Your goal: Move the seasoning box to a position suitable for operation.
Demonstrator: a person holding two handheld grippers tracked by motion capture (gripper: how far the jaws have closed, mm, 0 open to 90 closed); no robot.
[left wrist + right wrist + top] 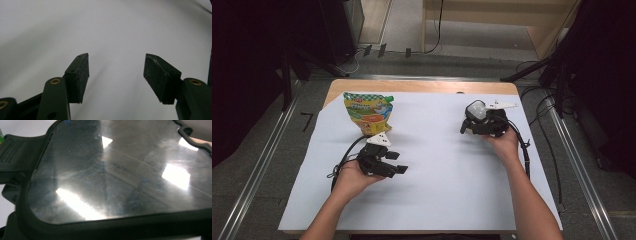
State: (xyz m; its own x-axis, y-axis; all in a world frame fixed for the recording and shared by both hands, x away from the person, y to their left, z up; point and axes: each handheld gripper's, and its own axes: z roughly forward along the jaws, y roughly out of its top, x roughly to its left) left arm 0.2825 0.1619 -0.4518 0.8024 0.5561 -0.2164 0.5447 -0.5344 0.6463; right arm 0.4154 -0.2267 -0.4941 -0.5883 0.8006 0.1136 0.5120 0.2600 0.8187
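The left gripper rests low over the white sheet on the tabletop, its 2 jaws standing wide apart with nothing between them; in the left gripper view the pads frame only bare sheet. The snack pouch stands upright behind and to the side of those jaws, near them but not touching, so no grasp has begun. The right gripper sits well apart from the pouch, across the sheet. Whether its jaws are wide or narrow I cannot tell: a glossy dark panel lies right up against its camera. As I judge it, the work is at its very start; approach, grip and any move of the pouch are all left to do.
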